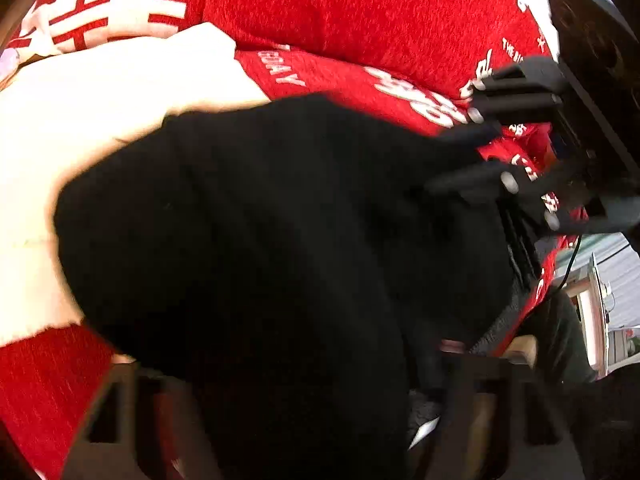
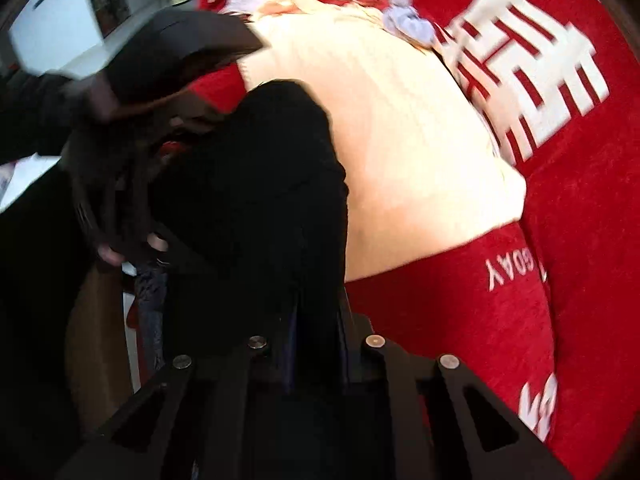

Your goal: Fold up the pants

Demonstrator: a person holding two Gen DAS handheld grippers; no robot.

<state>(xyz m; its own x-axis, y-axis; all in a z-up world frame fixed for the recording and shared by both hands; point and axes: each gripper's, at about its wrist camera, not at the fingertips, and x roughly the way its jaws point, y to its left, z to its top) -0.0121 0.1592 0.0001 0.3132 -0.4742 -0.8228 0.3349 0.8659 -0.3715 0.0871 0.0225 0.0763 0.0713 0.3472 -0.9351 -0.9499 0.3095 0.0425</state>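
**Black pants held between two grippers over a red bedspread**

Left wrist view: the pants (image 1: 260, 240) fill most of the frame, a soft, limp black mass raised over the red spread (image 1: 340, 12) and a cream cloth (image 1: 100, 92). They look light and floppy, likely to sag and slide wherever they are unsupported; an edge such as the waistband or a hem would probably give the firmest hold. The left gripper (image 1: 304, 420) stands partly open with cloth lying between its fingers, but whether the pads press on it cannot be told, since black fabric covers the tips. Across the frame the right gripper (image 1: 460, 160) pinches a corner of the pants.

Right wrist view: the right gripper (image 2: 316, 344) is nearly closed on a fold of the pants (image 2: 256, 184), which rises from the jaws. The left gripper (image 2: 132, 240) is dark and blurred at the left. Seams, legs and waistband cannot be made out; the black swallows all detail.
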